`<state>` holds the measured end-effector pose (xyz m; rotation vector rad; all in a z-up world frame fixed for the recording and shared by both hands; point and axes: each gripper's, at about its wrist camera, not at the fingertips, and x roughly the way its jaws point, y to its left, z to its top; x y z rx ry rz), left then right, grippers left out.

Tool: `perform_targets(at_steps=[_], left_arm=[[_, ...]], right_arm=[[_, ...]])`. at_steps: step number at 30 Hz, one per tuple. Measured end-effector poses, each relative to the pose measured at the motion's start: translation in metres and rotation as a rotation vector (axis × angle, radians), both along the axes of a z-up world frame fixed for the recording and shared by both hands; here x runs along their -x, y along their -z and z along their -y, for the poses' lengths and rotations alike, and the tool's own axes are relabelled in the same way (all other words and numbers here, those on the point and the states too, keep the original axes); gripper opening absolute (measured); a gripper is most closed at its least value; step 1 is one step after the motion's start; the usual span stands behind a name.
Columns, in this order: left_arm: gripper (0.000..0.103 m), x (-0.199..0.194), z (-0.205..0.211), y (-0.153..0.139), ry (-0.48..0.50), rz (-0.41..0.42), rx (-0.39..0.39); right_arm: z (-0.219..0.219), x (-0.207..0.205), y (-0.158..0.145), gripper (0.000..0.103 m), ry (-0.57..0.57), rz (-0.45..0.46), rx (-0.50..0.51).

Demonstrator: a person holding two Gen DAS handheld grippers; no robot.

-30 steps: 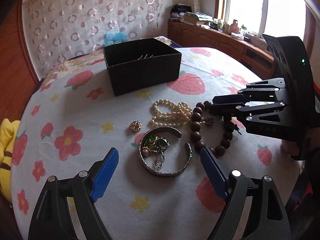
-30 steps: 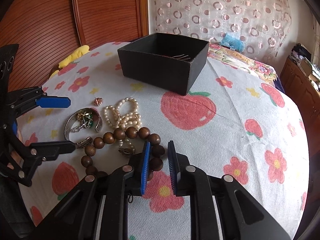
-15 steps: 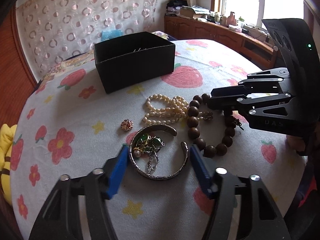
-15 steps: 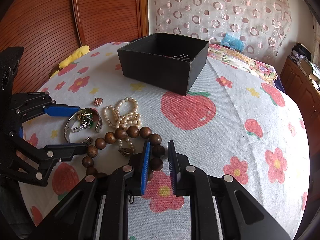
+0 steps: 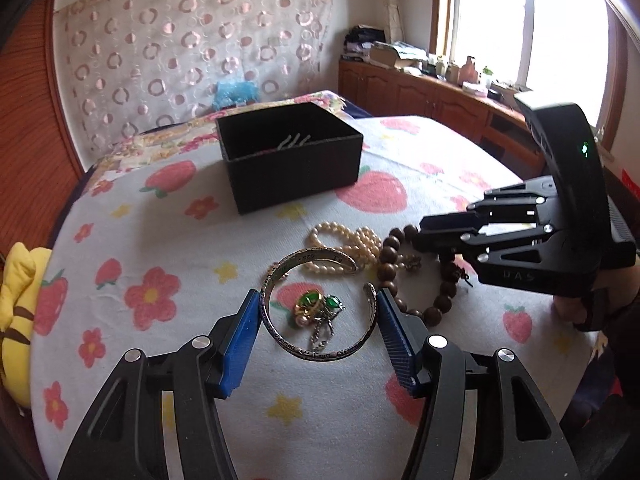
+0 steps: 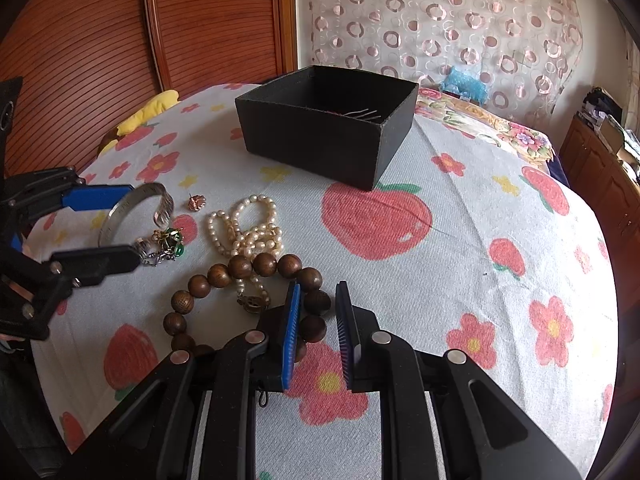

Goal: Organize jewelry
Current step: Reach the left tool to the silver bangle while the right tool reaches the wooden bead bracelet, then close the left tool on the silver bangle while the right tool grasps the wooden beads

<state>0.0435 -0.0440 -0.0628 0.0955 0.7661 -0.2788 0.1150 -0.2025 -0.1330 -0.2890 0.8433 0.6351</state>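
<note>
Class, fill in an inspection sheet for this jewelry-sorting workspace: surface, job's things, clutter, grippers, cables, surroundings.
Surface: fruit-and-flower cloth.
Job's things: black box, open; silver cuff bangle; green charm; pearl strand; wooden bead bracelet; small stud.
Clutter: yellow plush at the edge.
Grippers: left gripper closed on the bangle, tilting it; right gripper nearly shut, empty.
Cables: nothing seen.
Surroundings: patterned curtain, wooden cabinets, window.

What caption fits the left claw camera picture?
Left claw grips a silver bangle above the flowery cloth, black box behind.
</note>
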Motion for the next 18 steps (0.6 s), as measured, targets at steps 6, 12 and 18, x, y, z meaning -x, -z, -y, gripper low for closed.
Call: perform_targets(at_steps=[6,12,18], left_arm=[[0.056,0.002,-0.008,-0.007,-0.032,0.022,0.010],[0.056,0.001,-0.017,-0.008,-0.058,0.032,0.022],[0.056,0.001,-0.025,-0.009,-0.074,0.039,0.034]], right_arm=[[0.000,0.000,0.000,0.019,0.000,0.000,0.000],[-0.001,0.000,0.000,0.019,0.000,0.003,0.004],[-0.003,0.002,0.000,0.015,-0.022,-0.010,-0.009]])
